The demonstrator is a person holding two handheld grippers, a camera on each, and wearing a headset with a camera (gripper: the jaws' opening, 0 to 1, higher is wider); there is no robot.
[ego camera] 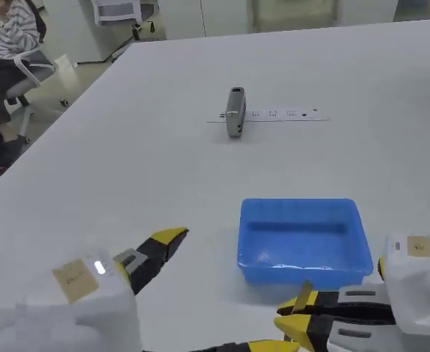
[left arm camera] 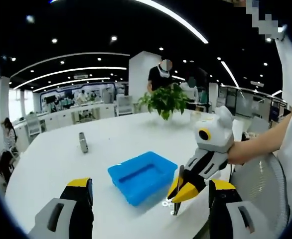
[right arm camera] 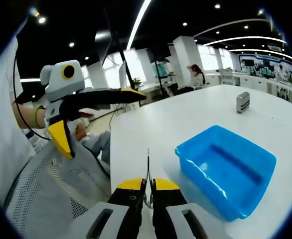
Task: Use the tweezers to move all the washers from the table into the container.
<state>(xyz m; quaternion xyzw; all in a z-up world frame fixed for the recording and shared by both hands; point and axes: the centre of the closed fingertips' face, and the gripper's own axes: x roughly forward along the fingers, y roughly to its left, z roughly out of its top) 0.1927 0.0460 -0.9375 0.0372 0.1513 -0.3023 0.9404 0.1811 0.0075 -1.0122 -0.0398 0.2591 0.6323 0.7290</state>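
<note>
The blue container [ego camera: 303, 235] stands empty on the white table, just beyond both grippers. My right gripper [right arm camera: 147, 186] is shut on thin metal tweezers [right arm camera: 147, 162], which point forward over the table near the container [right arm camera: 225, 169]. In the head view the right gripper [ego camera: 292, 319] sits at the bottom right, in front of the container. My left gripper [left arm camera: 151, 204] is open, its jaws wide apart with nothing between them; one yellow fingertip [ego camera: 169, 236] shows left of the container. A small pale ring, seemingly a washer [left arm camera: 165, 202], lies by the tweezers [left arm camera: 176, 196].
A grey device [ego camera: 235, 111] and a white power strip [ego camera: 285, 114] lie further back on the table [ego camera: 127, 169]. Office chairs and a seated person are off the table's far left. A potted plant [left arm camera: 166, 102] stands at the far end.
</note>
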